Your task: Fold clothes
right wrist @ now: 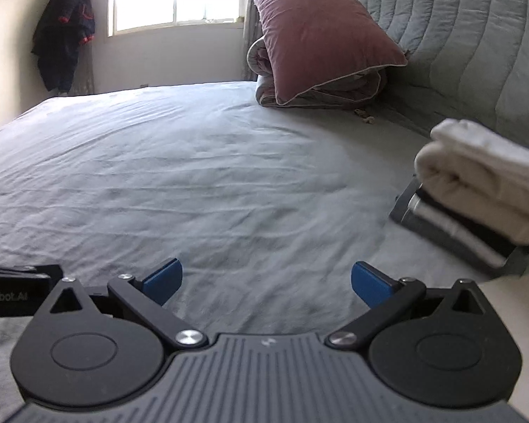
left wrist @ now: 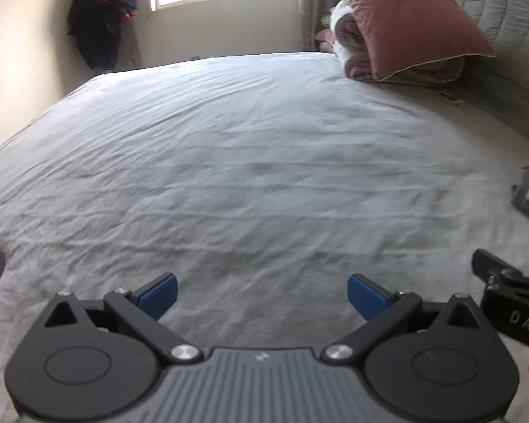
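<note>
Both the left gripper point(left wrist: 262, 296) and right gripper point(right wrist: 266, 283) are held spread and empty above the wrinkled grey bedsheet point(right wrist: 194, 176); a stack of folded clothes point(right wrist: 476, 197) is seen at its right edge

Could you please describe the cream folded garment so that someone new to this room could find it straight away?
Start from the wide bed with the grey sheet and look to its right edge, below the quilted grey headboard. There sits a stack of folded clothes; the cream folded garment is the thick, soft roll on top. The layers beneath it are dark and grey and lie flat.
</note>
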Action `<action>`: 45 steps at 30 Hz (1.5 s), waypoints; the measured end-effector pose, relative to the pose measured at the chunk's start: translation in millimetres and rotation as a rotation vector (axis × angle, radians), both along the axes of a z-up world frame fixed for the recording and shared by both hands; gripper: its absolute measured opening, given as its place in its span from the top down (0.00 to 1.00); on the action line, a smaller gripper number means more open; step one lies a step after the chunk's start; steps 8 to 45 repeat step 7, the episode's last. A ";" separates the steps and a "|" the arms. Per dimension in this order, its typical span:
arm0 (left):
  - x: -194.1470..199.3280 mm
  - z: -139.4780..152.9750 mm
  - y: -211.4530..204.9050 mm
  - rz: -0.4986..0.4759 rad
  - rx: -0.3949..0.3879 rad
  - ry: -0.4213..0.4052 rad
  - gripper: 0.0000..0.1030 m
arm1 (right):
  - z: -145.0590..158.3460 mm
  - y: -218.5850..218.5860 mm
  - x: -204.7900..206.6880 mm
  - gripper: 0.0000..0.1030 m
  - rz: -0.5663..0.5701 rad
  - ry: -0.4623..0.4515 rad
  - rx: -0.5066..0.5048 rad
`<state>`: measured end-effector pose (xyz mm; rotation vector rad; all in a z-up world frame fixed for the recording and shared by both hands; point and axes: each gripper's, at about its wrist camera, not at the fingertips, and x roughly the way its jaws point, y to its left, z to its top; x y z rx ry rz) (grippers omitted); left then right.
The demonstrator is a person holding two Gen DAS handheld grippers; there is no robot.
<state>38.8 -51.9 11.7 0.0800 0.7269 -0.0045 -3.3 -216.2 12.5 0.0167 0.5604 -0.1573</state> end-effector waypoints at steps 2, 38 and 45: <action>4.6 -18.1 7.2 0.016 0.001 -0.010 0.00 | -12.6 7.0 4.3 0.00 -0.004 -0.005 -0.026; 15.6 -51.1 19.2 0.054 -0.035 -0.020 0.00 | -36.1 13.1 19.0 0.00 -0.027 0.024 -0.038; 15.6 -51.1 19.2 0.054 -0.035 -0.020 0.00 | -36.1 13.1 19.0 0.00 -0.027 0.024 -0.038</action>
